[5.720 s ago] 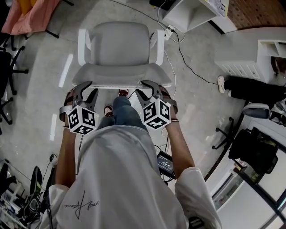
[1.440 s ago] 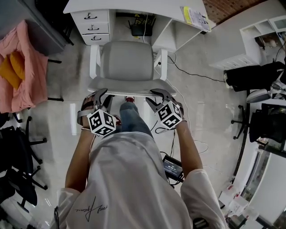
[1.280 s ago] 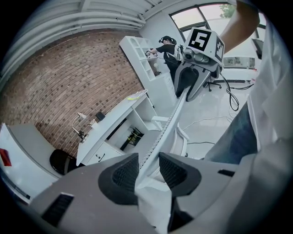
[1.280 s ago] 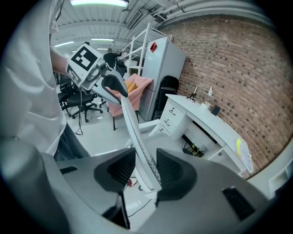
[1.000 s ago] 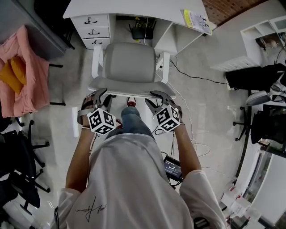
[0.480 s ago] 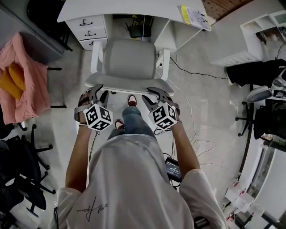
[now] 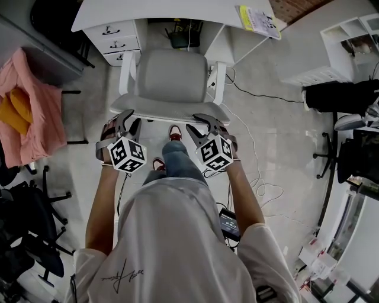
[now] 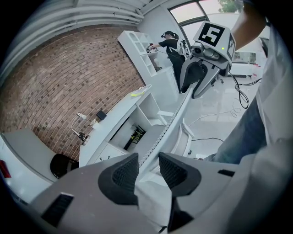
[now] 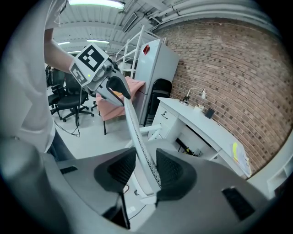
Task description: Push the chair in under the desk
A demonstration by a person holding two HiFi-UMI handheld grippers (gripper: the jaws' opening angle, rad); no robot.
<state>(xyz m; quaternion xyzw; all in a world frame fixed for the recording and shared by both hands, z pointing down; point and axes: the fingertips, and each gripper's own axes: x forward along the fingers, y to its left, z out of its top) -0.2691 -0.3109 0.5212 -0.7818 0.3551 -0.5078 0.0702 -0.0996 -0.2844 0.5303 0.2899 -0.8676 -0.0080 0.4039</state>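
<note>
As its backrest [image 7: 169, 110] runs crosswise | chair [image 7: 172, 74] faces desk [image 7: 172, 8]; seemingly square-on

No print here can be read for certain. A cursive line on the back of the shirt [image 7: 115, 273], at seven o'clock in the head view, is too small to make out. So is the print on the yellow leaflet [image 7: 257, 16] on the worktop [image 7: 172, 7] at one o'clock.

Right gripper [image 9: 144, 167] grips the chair backrest [image 9: 133, 136] — white desk [image 9: 201, 121] beyond.
</note>
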